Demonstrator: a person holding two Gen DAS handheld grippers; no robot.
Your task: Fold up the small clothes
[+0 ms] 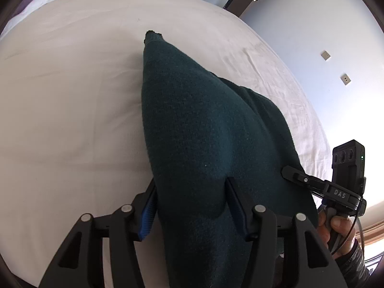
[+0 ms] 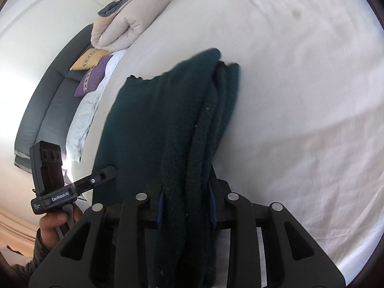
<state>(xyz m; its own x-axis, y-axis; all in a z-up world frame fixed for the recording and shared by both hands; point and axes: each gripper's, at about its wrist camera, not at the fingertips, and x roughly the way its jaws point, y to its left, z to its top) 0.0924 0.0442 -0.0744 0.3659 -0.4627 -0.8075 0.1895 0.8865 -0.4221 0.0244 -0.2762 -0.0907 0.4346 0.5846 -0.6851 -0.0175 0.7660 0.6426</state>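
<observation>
Left wrist view shows my left gripper pinching a dark green knitted garment between its two fingers, the cloth bunched in the gap and running forward over the white bed. My right gripper does the same on its side, its fingers pressed onto a thick wad of several layers of the garment. The garment hangs partly lifted between both grippers, its far end trailing toward or onto the sheet; I cannot tell whether it touches.

I judge the knit to be soft, limp and fairly thick, light enough to carry but prone to sag and slump wherever it is not held. It looks fuzzy rather than slippery, so a pinch should hold. Best grip points are the edges or corners, one on each side, so the fabric stays spread; a grip on a bunched wad, as on the right, will likely leave lumps in the fold.

By count: one garment, two grippers, one bed. At the head of the bed lie a folded duvet, one yellow cushion and one purple cushion.
</observation>
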